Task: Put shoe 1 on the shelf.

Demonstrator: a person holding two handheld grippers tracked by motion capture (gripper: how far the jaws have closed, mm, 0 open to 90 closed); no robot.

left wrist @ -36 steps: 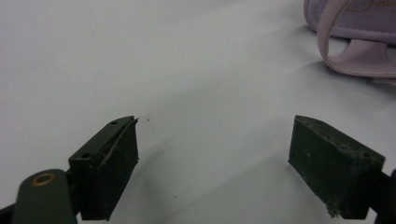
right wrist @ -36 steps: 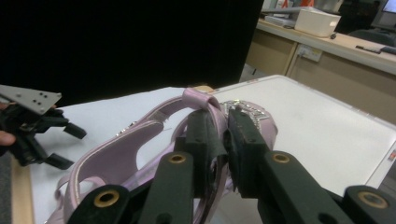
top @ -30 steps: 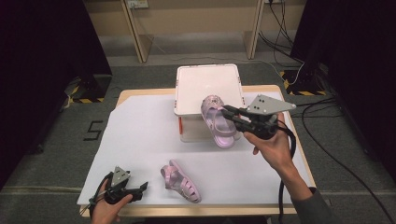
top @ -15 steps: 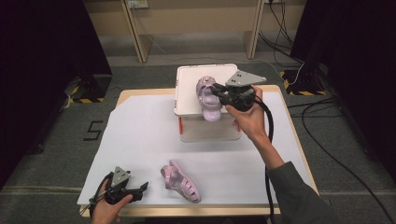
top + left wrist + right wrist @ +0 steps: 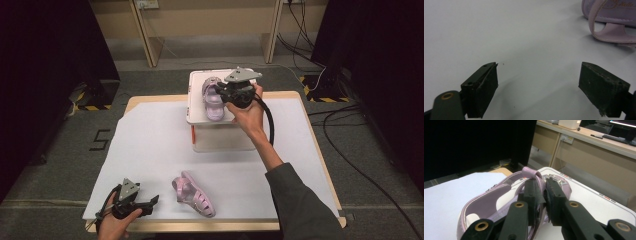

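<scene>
**Holding one pink sandal over the white box, its twin lying on the table**

Spanning the scene: table (image 5: 320, 165) under a white sheet, wooden edge showing at the sides. Standing at its far middle: white box (image 5: 220, 137) with a closed lid (image 5: 196, 112). Hovering over that lid: right gripper (image 5: 223, 95), clenched on a strap of the pink sandal (image 5: 212, 102), sole close above or on the lid, cannot tell which. Seen along the right gripper's own jaws: both black pads pinched tight on the strap (image 5: 531, 173), sandal hanging to the left below them. Lying near the front edge, well apart from the box: second pink sandal (image 5: 194, 195), on its side. Resting just left of it, not touching: left gripper (image 5: 150, 202), released, jaws spread wide over bare sheet, nothing between them.
</scene>
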